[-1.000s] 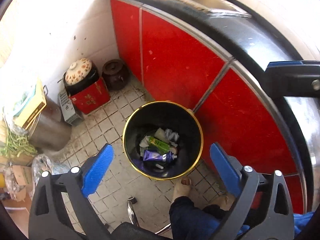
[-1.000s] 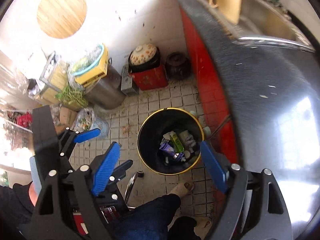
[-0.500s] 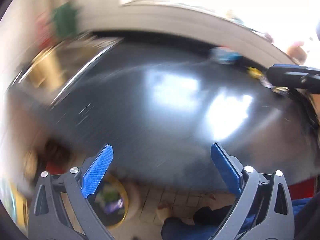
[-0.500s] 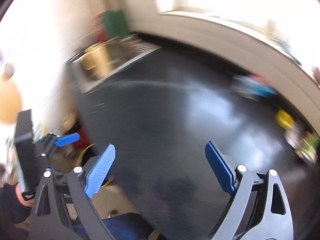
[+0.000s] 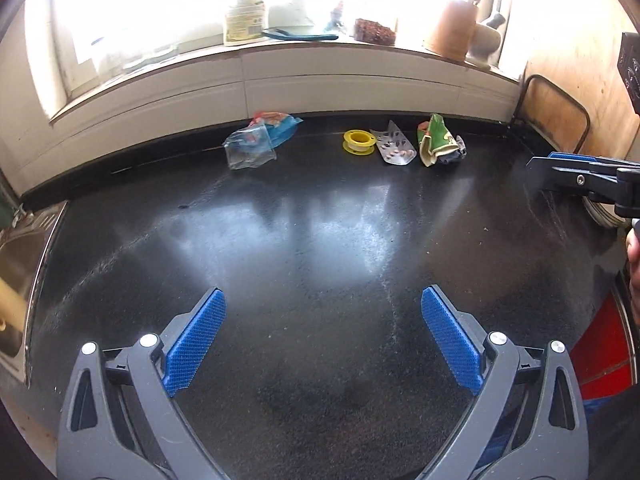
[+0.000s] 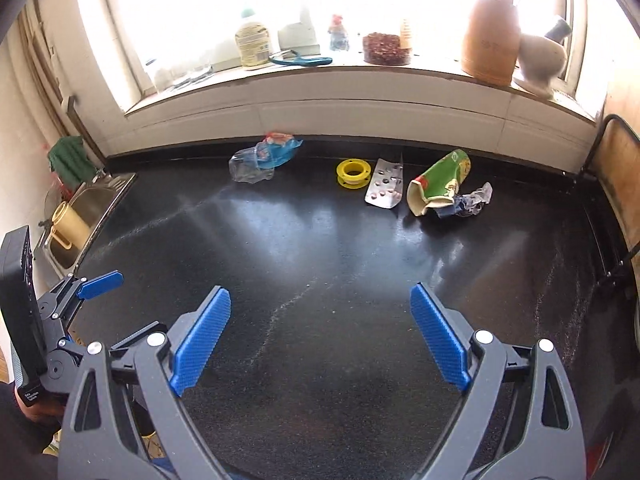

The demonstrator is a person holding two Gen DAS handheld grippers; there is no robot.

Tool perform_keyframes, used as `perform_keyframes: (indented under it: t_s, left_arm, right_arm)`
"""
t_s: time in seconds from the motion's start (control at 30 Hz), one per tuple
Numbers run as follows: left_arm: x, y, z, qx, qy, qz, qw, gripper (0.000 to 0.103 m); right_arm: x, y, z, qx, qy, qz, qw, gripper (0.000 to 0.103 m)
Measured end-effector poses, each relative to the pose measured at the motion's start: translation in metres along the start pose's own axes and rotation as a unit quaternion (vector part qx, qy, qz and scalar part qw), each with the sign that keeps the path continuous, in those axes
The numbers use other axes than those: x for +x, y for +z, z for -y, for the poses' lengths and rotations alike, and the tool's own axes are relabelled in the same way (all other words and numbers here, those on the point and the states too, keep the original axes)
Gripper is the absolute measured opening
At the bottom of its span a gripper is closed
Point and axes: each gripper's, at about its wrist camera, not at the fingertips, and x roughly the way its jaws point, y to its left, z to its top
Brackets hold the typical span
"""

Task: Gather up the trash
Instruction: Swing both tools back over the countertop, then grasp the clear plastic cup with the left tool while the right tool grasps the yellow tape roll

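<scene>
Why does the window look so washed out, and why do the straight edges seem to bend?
Left wrist view: daylight blows out the window and throws pale glare on the black countertop; the fisheye lens bows the sill. Right wrist view: the same white-out behind the bottle, the counter's back edge curves, yet the yellow spool is sharp.
</scene>
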Motion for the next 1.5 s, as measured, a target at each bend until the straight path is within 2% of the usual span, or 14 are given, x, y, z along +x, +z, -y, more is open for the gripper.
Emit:
perform_keyframes:
  t_s: [0.17, 0.4, 0.7, 0.93, 1.07, 1.23, 1.33, 1.37, 1.43, 1.47, 1.5]
  left_arm:
    - [0.014, 0.012, -0.001, 0.003, 0.010, -0.006, 0.9999, 0.095]
    - [0.049, 0.038, -0.021, -0.007, 0.036, -0.018, 0.9992, 0.095]
    - [0.137, 0.107, -0.067, -0.055, 0.053, -0.042, 0.9962, 0.095]
    - [0.213, 0.146, -0.095, -0.072, 0.065, -0.061, 0.9934, 0.095]
    - [0.242, 0.153, -0.109, -0.087, 0.066, -0.072, 0.9914, 0.095]
    - [0.261, 0.154, -0.120, -0.095, 0.062, -0.080, 0.9903, 0.095]
    - [0.265, 0.154, -0.125, -0.100, 0.056, -0.078, 0.9904, 0.095]
    - [0.265, 0.154, -0.125, -0.099, 0.054, -0.075, 0.9908, 0.094]
    - [0.264, 0.155, -0.128, -0.097, 0.052, -0.071, 0.9914, 0.085]
    - [0.263, 0.156, -0.129, -0.095, 0.053, -0.069, 0.9917, 0.075]
    - [0.261, 0.156, -0.129, -0.093, 0.054, -0.069, 0.9918, 0.075]
  right_arm:
    - [0.013, 0.004, -0.001, -0.004, 0.011, -0.005, 1.000, 0.088]
    - [0.051, 0.033, 0.000, -0.015, 0.025, -0.021, 0.999, 0.088]
    - [0.138, 0.089, 0.018, -0.002, 0.028, -0.053, 0.998, 0.088]
    - [0.220, 0.134, 0.027, -0.010, 0.003, -0.084, 0.996, 0.087]
    - [0.268, 0.146, 0.033, -0.013, -0.016, -0.119, 0.993, 0.079]
    - [0.303, 0.152, 0.032, -0.030, -0.037, -0.143, 0.989, 0.077]
    - [0.312, 0.150, 0.031, -0.042, -0.051, -0.149, 0.987, 0.069]
    - [0.311, 0.150, 0.029, -0.050, -0.056, -0.142, 0.987, 0.059]
    - [0.311, 0.150, 0.026, -0.054, -0.054, -0.140, 0.987, 0.055]
    - [0.308, 0.150, 0.024, -0.057, -0.054, -0.134, 0.988, 0.055]
    - [0.305, 0.149, 0.023, -0.058, -0.052, -0.129, 0.989, 0.055]
